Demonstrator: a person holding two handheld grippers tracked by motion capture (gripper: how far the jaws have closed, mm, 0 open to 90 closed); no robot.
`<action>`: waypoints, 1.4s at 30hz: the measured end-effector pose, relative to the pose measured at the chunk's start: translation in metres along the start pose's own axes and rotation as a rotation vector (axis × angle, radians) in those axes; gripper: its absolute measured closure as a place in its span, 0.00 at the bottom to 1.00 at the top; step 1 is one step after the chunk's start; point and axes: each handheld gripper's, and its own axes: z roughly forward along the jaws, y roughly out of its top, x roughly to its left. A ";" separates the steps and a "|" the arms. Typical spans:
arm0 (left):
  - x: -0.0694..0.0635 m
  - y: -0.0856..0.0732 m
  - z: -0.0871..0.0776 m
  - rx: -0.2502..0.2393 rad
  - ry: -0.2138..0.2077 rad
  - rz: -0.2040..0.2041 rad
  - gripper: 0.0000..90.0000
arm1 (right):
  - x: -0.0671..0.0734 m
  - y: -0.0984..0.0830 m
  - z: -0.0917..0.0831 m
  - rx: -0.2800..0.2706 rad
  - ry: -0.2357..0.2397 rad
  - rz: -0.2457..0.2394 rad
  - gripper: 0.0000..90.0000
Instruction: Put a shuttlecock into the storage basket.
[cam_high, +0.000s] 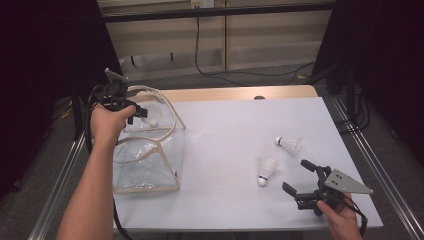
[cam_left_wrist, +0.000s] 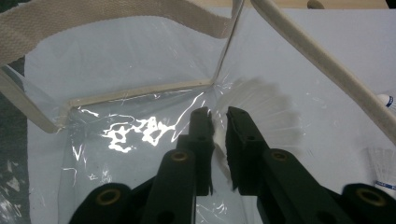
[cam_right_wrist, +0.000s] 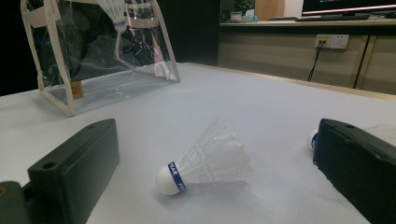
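Note:
A clear plastic bag (cam_high: 150, 165) with beige trim and straps stands open on the left of the white table. My left gripper (cam_high: 142, 113) hangs over its mouth, shut on the white feathers of a shuttlecock (cam_high: 152, 122) whose cork points down. In the left gripper view the feathers (cam_left_wrist: 261, 109) look blurred and fill the narrow gap of the left gripper (cam_left_wrist: 218, 114). Two more shuttlecocks (cam_high: 266, 170) (cam_high: 289, 144) lie at the right. My right gripper (cam_high: 295, 175) rests open just behind the nearer shuttlecock (cam_right_wrist: 205, 161), with the right gripper (cam_right_wrist: 219, 135) jaws either side of it, apart from it.
The bag (cam_right_wrist: 93, 60) stands far left in the right gripper view. The other loose shuttlecock (cam_right_wrist: 311, 139) peeks out behind the right jaw. The table's wooden back edge (cam_high: 225, 93) and metal side rails (cam_high: 370, 155) border the white surface (cam_high: 225, 150).

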 end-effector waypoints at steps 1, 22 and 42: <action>0.000 0.000 0.000 -0.003 -0.001 -0.001 0.88 | 0.000 0.000 0.000 0.001 0.000 0.002 0.00; -0.014 0.002 -0.016 -0.032 -0.070 0.030 0.71 | -0.001 0.000 0.000 -0.001 -0.001 0.000 0.00; -0.033 0.001 -0.027 -0.028 -0.166 0.085 0.53 | 0.000 0.000 0.000 -0.003 -0.001 0.002 0.00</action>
